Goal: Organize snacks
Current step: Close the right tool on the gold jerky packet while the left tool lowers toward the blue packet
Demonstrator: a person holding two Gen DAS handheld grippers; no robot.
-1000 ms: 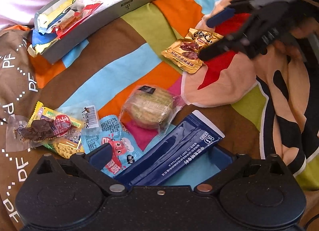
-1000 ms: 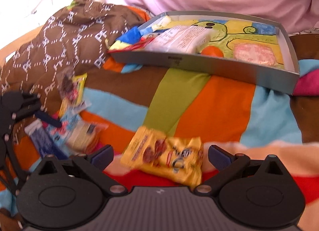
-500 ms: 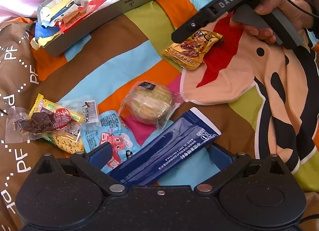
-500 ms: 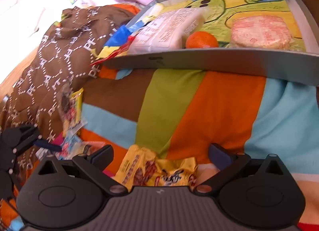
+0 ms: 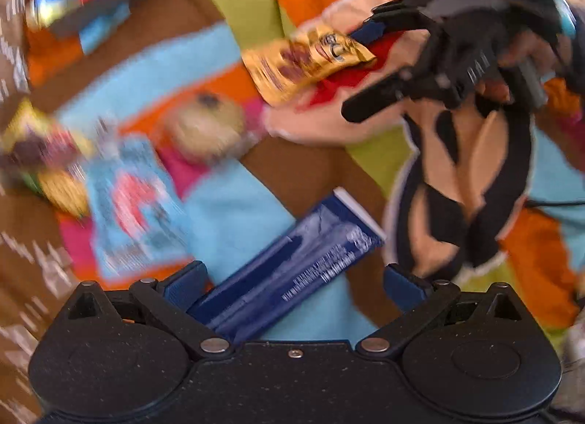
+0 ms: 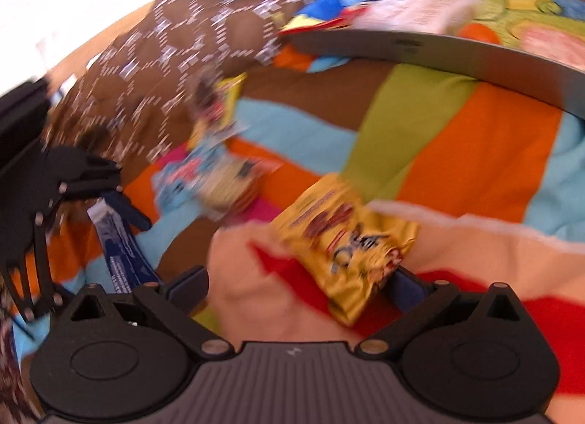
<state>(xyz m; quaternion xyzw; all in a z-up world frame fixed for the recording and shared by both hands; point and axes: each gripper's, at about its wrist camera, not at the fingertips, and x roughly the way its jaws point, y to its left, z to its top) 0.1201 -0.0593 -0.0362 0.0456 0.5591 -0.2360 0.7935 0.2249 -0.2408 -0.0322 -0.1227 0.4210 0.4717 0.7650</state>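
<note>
My left gripper (image 5: 294, 279) is open wide, and a dark blue snack packet (image 5: 292, 263) lies slantwise between its fingers, close to the left one. My right gripper (image 6: 296, 283) is open too. A yellow snack packet (image 6: 347, 245) rests against its right finger, crumpled at that end. The left wrist view shows the same yellow packet (image 5: 310, 62) at the tip of the right gripper (image 5: 351, 75), with a hand on the handle behind it. The grey tray (image 6: 438, 47) with several snacks sits at the far side of the patchwork blanket.
A round cake in clear wrap (image 5: 208, 124), a light-blue packet (image 5: 135, 212) and several small snacks (image 5: 36, 153) lie left of the blue packet. A brown patterned cloth (image 6: 182, 40) bunches up beside the tray. The left gripper (image 6: 117, 190) shows at the left edge.
Both views are now blurred by motion. The right gripper has dropped toward the blanket and turned left, so the yellow packet sits against its right finger. The blue packet stays between the left fingers.
</note>
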